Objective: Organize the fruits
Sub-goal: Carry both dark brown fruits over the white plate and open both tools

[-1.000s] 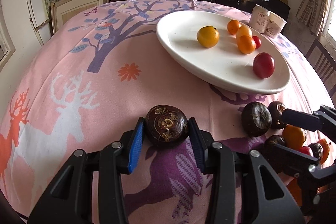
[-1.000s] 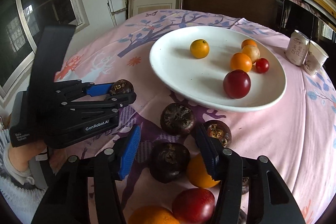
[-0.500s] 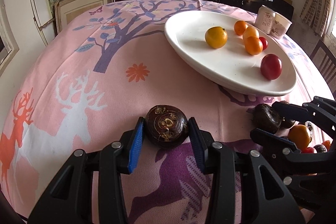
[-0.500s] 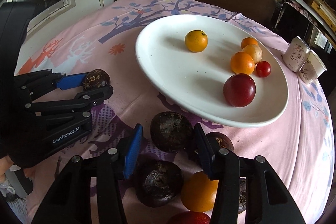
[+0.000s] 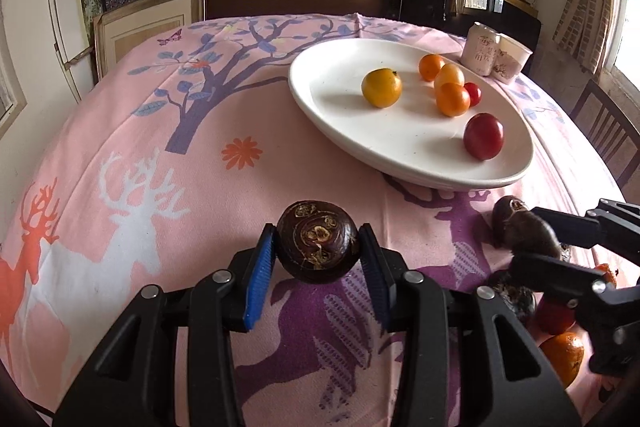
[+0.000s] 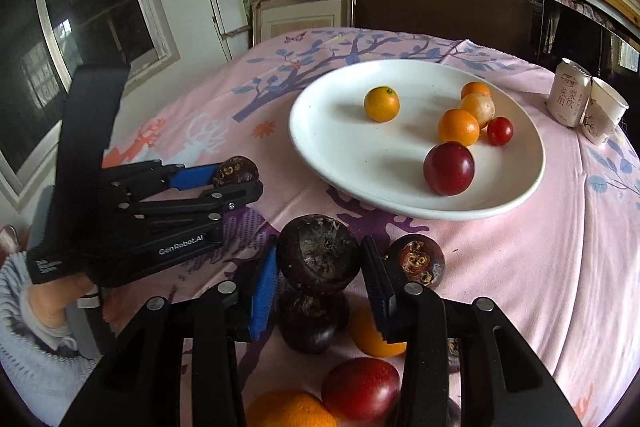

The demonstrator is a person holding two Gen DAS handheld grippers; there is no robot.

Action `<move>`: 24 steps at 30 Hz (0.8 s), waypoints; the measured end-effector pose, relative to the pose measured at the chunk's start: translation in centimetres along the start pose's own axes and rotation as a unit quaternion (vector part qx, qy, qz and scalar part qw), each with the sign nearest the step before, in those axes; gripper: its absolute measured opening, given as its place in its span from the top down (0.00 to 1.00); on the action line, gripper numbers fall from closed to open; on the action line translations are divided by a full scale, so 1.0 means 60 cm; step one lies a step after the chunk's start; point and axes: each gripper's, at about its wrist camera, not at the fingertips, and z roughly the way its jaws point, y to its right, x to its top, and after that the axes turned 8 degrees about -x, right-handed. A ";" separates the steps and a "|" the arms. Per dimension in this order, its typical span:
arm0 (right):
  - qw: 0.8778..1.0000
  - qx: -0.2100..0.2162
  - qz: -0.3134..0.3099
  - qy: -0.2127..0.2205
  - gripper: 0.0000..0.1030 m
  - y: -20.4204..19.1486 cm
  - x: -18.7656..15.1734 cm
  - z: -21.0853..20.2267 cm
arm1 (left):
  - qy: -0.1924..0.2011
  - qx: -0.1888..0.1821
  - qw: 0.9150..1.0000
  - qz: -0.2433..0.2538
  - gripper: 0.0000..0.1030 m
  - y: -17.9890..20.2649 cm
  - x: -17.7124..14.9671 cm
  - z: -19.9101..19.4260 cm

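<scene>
Left claw (image 5: 318,255): clamped on a dark brown water chestnut (image 5: 318,246), blue pads pressed to both its sides, held over the pink deer-print tablecloth (image 5: 160,155) on the table
Right claw (image 6: 320,269): gripping a second dark water chestnut (image 6: 318,254) between its pads, raised above the loose fruit pile; in the left wrist view it shows at the right edge (image 5: 536,243)
Loose pile near the right claw: another water chestnut (image 6: 418,261) just right of the held one, a dark one (image 6: 312,323) below it, an orange (image 6: 374,337) partly behind the right finger, a red plum (image 6: 360,393) and a second orange (image 6: 290,411) at the bottom edge
White plate (image 6: 340,155): beyond the pile, well apart from both claws
On the plate: a yellow-orange citrus (image 6: 381,103) alone toward the left; a cluster of two small oranges (image 6: 458,127), a pale yellow-brown fruit (image 6: 478,108) and a small red tomato (image 6: 499,131); a big dark red plum (image 6: 449,168) near the front rim
Far right of the table: a drink can (image 6: 568,94) touching a paper cup (image 6: 603,111)
</scene>
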 end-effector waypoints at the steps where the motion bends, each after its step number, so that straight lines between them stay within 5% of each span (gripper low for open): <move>1: 1.000 0.003 0.009 0.010 0.60 0.009 -0.003 -0.014 | 0.009 -0.004 1.000 0.002 0.60 0.004 0.001 -0.007; 8: 0.995 -0.004 0.094 0.038 0.60 0.107 0.022 -0.052 | 0.028 -0.022 0.999 0.026 0.60 0.054 0.052 -0.022; 17: 0.985 -0.023 0.169 0.031 0.59 0.189 0.072 0.018 | 0.022 -0.040 0.999 0.028 0.59 0.094 0.124 0.046; 20: 0.981 -0.013 0.187 0.046 0.49 0.209 0.070 0.025 | 0.021 -0.037 0.999 0.024 0.48 0.085 0.119 0.059; 24: 0.978 -0.004 0.202 0.059 0.46 0.214 0.068 0.014 | 0.030 -0.038 0.999 0.014 0.45 0.067 0.114 0.045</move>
